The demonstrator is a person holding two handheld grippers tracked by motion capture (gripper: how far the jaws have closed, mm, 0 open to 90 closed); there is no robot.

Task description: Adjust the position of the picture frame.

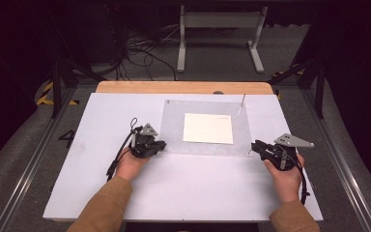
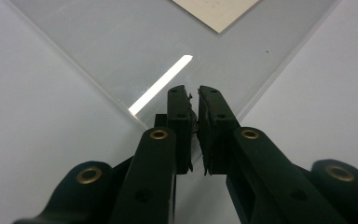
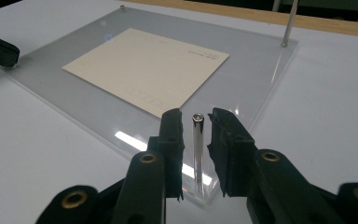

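A clear acrylic sheet lies on the white board with a cream paper on it. My left gripper sits at the sheet's near left corner. In the left gripper view its jaws stand almost together over that corner of the sheet, shut; whether anything is between them is hidden. My right gripper is at the near right corner. There its fingertips flank a thin upright metal post, with a gap on each side, so it is open. Another post stands at the far right corner.
The white board rests on a table with a wooden strip along its far edge. Beyond it, a white metal frame and loose cables lie on the grey floor. A small stud marks the sheet's far left corner.
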